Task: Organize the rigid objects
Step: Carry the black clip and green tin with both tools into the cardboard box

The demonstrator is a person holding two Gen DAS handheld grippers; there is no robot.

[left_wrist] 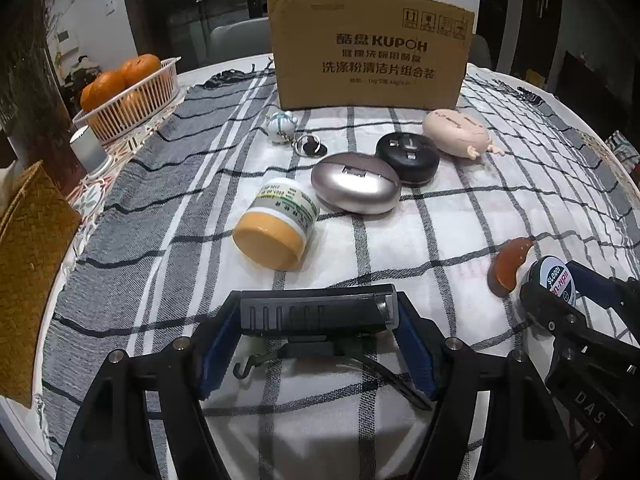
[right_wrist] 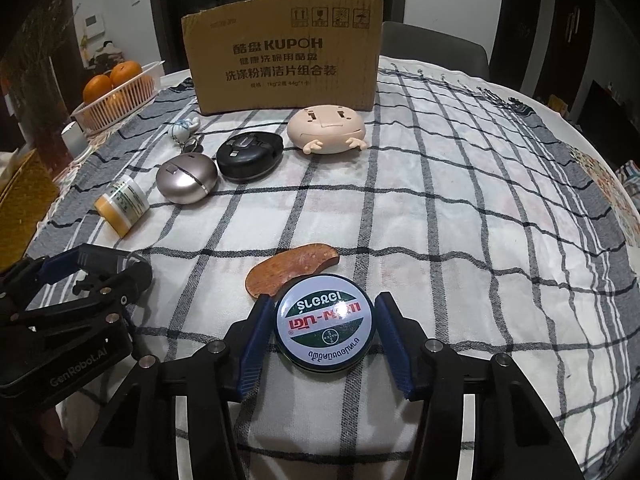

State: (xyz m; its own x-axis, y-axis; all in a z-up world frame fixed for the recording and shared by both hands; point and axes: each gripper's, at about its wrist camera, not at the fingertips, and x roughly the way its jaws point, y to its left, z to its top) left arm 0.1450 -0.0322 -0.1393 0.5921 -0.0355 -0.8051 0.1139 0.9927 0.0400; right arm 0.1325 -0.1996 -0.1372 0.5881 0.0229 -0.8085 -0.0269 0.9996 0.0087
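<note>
A black bar-shaped device (left_wrist: 316,312) with a hook under it lies across the jaws of my left gripper (left_wrist: 318,306), whose blue pads press on both its ends just above the checked cloth. My right gripper (right_wrist: 325,332) is shut on a round tin (right_wrist: 325,322) with a green and white label; its pads sit against the tin's sides. A brown curved comb (right_wrist: 292,272) lies just beyond the tin. In the left wrist view the tin (left_wrist: 554,280) and the right gripper show at the right edge.
Further back lie a yellow-lidded jar (left_wrist: 276,228), a silver oval case (left_wrist: 354,188), a black round case (left_wrist: 408,158), a beige doll head (left_wrist: 456,132) and a keychain figurine (left_wrist: 282,124). A cardboard box (left_wrist: 372,48) stands behind. A basket of oranges (left_wrist: 128,96) and a woven box (left_wrist: 28,248) are at the left.
</note>
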